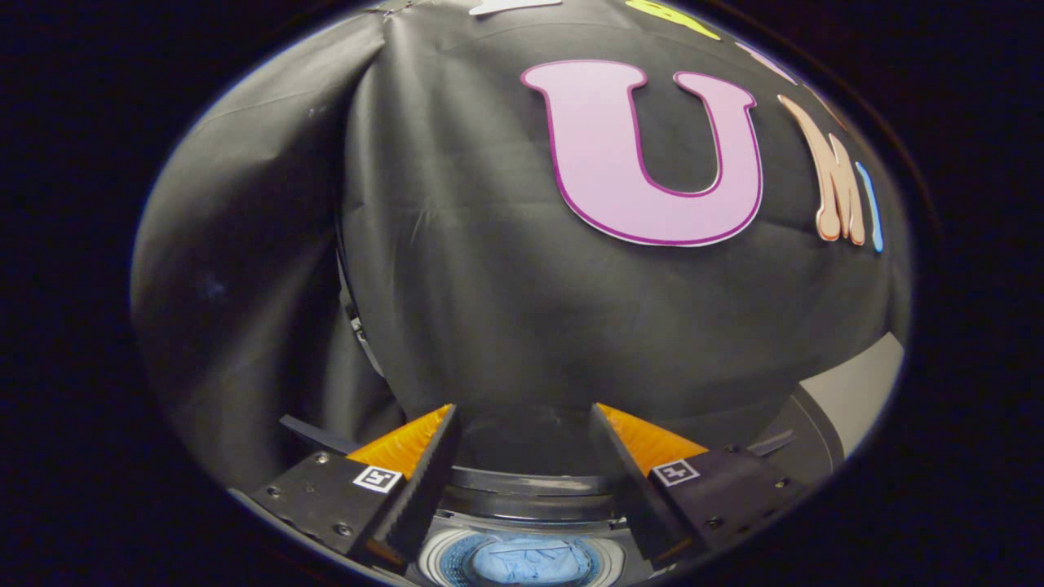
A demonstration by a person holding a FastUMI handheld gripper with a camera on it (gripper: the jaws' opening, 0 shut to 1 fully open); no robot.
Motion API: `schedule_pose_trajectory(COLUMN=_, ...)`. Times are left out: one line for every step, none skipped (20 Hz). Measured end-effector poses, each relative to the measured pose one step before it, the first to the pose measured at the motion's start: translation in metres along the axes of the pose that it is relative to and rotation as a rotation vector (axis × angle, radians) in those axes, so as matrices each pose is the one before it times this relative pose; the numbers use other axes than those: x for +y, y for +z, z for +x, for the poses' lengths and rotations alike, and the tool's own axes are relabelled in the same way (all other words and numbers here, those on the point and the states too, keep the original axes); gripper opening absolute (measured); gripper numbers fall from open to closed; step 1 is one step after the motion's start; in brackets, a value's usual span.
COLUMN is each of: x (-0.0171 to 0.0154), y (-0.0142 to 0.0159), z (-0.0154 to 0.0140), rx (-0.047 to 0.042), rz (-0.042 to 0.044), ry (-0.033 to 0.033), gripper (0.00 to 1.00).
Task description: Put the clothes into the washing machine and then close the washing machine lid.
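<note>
Tool (pixel 522 444) fingers apart, empty. Clothes (pixel 530 561) lie in the washing machine (pixel 522 489) drum; the rigid lid probably needs an edge grip.

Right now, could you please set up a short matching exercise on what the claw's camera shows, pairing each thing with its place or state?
Things:
1. claw
2. blue clothes
3. washing machine
4. black cloth wall

Descriptions:
A. beyond the fingers, hanging behind
B. open, holding nothing
C. lying down inside the drum
D. below the fingers, lid up

Pairs: 1-B, 2-C, 3-D, 4-A

Black tongs (pixel 522 428) with orange, tag-marked fingers (pixel 405 447).
</note>
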State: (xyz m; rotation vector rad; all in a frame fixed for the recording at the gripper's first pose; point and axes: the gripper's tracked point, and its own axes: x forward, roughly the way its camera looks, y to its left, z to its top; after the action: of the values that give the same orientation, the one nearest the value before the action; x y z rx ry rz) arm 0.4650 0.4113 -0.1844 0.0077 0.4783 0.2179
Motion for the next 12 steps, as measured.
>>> schedule_pose_trajectory(x=-0.00049, y=0.00035, z=0.00058, rx=-0.00308, rz=-0.00011, ry=0.00240, gripper=0.96)
schedule_pose_trajectory(x=0.00040, y=-0.00082, z=0.00021, rx=-0.00032, rz=0.00076, ry=0.00181, gripper=0.96)
schedule_pose_trajectory(x=-0.00043, y=0.00211, z=-0.00017, rx=-0.01036, rz=-0.00154, ry=0.00111, gripper=0.96)
schedule_pose_trajectory(x=-0.00019, y=-0.00032, z=0.00096, rx=-0.00428, rz=-0.00175, ry=0.00041, gripper=0.96)
schedule_pose_trajectory(x=-0.00014, y=0.00007, z=-0.00097, rx=-0.00771, rz=0.00149, ry=0.00201, gripper=0.96)
schedule_pose_trajectory(x=-0.00054, y=0.00054, z=-0.00023, rx=-0.00704, rz=-0.00006, ry=-0.00012, gripper=0.96)
schedule_pose_trajectory(x=-0.00015, y=0.00035, z=-0.00012, rx=-0.00350, rz=-0.00286, ry=0.00367, gripper=0.96)
schedule_pose_trajectory(x=0.00064, y=0.00037, z=-0.00098, rx=-0.00071, rz=0.00425, ry=0.00464, gripper=0.95)
schedule_pose_trajectory(x=0.00020, y=-0.00275, z=0.00070, rx=0.01006, rz=0.00207, ry=0.00821, gripper=0.95)
schedule_pose_trajectory(x=-0.00162, y=-0.00102, z=-0.00018, rx=-0.00103, rz=0.00238, ry=0.00740, gripper=0.95)
schedule_pose_trajectory(x=-0.00113, y=-0.00097, z=-0.00008, rx=-0.00173, rz=0.00528, ry=0.00217, gripper=0.96)
schedule_pose_trajectory(x=-0.00014, y=0.00020, z=0.00109, rx=-0.00067, rz=-0.00023, ry=-0.00239, gripper=0.96)
